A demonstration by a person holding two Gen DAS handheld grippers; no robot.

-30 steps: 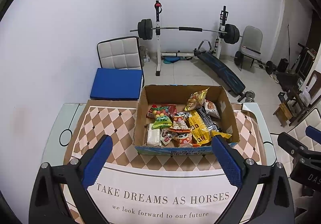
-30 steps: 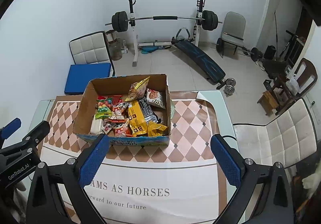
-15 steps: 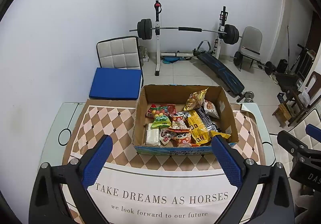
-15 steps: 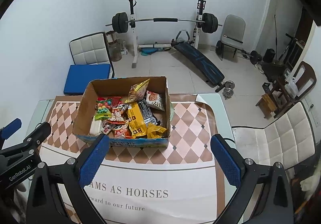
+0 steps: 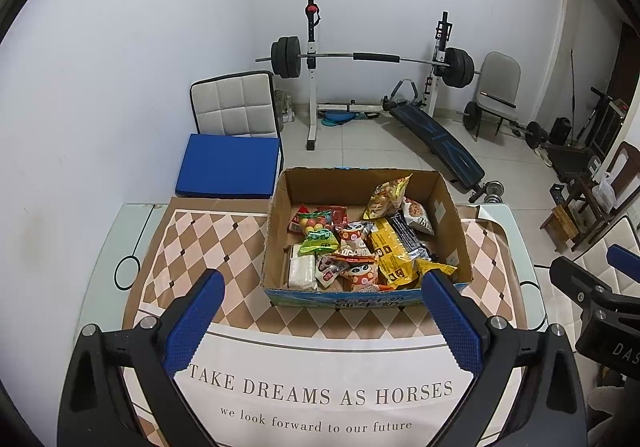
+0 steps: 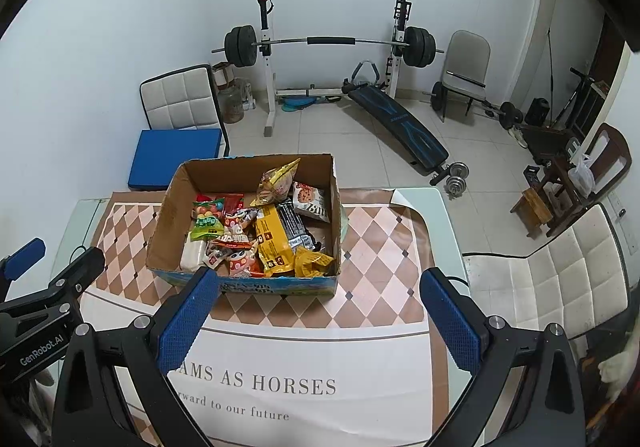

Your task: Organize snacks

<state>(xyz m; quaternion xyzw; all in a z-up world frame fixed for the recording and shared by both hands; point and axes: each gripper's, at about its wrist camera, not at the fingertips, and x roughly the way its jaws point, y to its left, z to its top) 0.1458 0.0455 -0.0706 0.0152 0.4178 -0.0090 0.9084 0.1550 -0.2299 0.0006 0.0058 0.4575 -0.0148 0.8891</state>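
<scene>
An open cardboard box (image 5: 280,215) (image 6: 162,223) stands on the checkered cloth, packed with several snack packets: a yellow packet (image 5: 390,259) (image 6: 272,241), a green packet (image 5: 319,240) (image 6: 206,227), a white packet (image 5: 301,273), a cookie packet (image 5: 418,215) (image 6: 312,202). My left gripper (image 5: 322,323) hovers open above the table in front of the box, nothing between its blue pads. My right gripper (image 6: 318,323) is open too, in front of the box's right half, holding nothing. Each gripper shows at the edge of the other's view.
The cloth (image 5: 320,387) covers a glass table (image 5: 100,267) and bears printed text. Behind the table are a blue cushion (image 5: 228,165), a white chair (image 5: 234,105) and a barbell rack (image 5: 372,59). A white padded chair (image 6: 552,279) stands at the table's right.
Both views have drawn back and risen slightly, so the box sits a little farther and lower in frame. Both grippers stay open; the snacks have not moved.
</scene>
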